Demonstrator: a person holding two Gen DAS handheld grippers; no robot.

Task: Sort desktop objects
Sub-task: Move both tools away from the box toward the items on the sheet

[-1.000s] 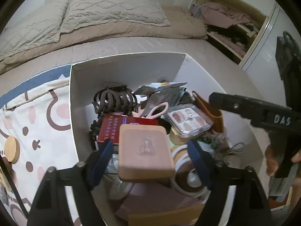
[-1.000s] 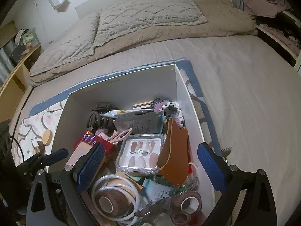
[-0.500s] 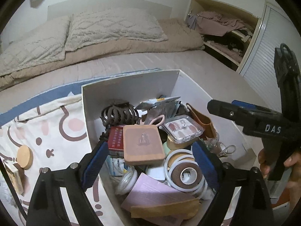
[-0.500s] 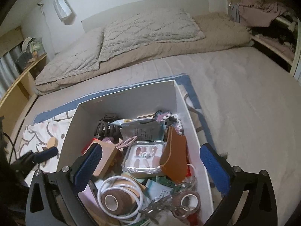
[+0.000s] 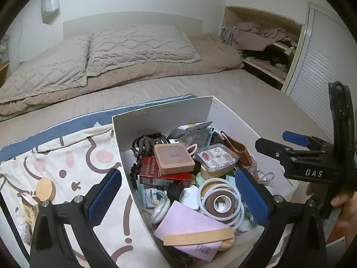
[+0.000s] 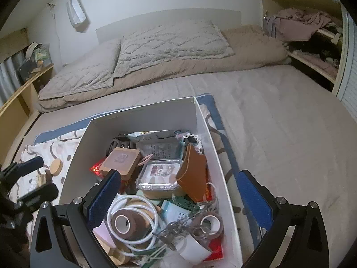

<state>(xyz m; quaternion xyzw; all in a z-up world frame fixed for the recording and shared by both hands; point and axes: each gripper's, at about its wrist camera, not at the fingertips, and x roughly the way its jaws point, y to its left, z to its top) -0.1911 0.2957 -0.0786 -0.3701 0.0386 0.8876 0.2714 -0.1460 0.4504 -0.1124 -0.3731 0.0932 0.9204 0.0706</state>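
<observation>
box: your white box (image 5: 160,120) is crammed, pink case (image 5: 173,158) on top
left gripper (image 5: 178,197): jaws just opened wide, empty
right gripper (image 6: 178,197): wide, empty
left: wooden lid (image 5: 45,189), small carton (image 5: 28,208) on cloth

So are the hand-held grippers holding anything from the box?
No. The left hand-held gripper, its jaws just opened wider, and the right hand-held gripper grip nothing above the white box.

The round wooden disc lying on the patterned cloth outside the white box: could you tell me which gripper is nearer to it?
Left. The left gripper straddles the box wall beside the wooden disc; the right gripper is across the box.
</observation>
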